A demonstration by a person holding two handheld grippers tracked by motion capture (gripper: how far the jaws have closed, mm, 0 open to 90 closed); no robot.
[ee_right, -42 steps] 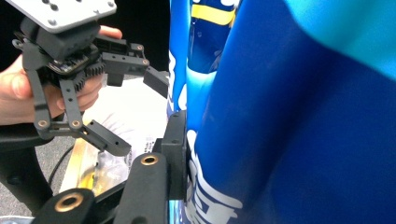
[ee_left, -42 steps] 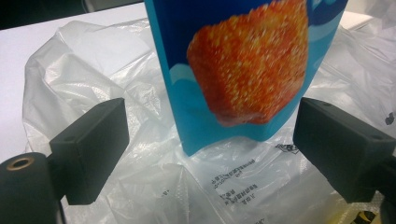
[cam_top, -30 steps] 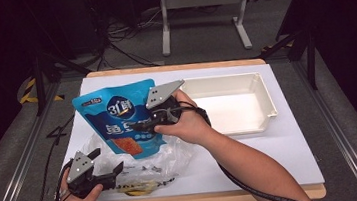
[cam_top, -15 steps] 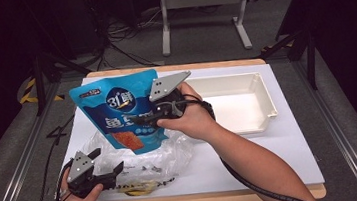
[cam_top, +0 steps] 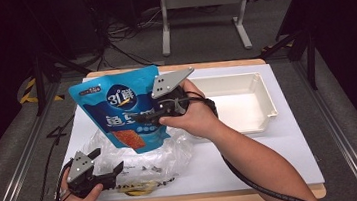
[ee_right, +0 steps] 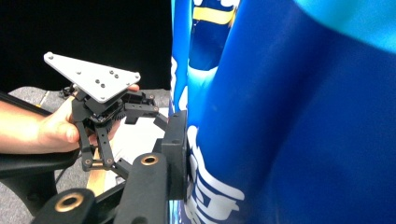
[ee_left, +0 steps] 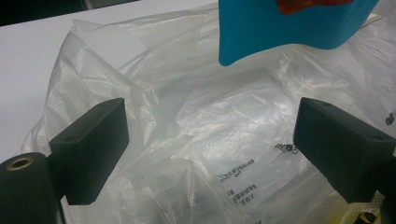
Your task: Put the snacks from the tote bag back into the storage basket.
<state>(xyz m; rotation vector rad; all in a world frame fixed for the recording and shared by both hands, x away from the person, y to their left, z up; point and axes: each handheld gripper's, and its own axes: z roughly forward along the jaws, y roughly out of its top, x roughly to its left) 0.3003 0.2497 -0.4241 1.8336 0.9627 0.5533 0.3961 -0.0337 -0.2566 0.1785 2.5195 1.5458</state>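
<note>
High view: the blue pouch (cam_top: 119,109) now hangs higher than a second ago, its lower edge lifted off the clear plastic bag (cam_top: 144,152) that lies on the bench (cam_top: 291,144) left of the white tray (cam_top: 237,102). The right gripper (cam_top: 144,117) is clamped on the pouch's edge. The left gripper (cam_top: 109,164) waits at the bag's near side.

Left gripper view: jaws stand wide apart over the bag, holding nothing; the pouch's corner (ee_left: 289,25) hangs above the bag.

Right gripper view: one pad (ee_right: 177,149) presses the pouch's side (ee_right: 299,121). The pouch looks freed from the bag, ready to carry toward the tray.
</note>
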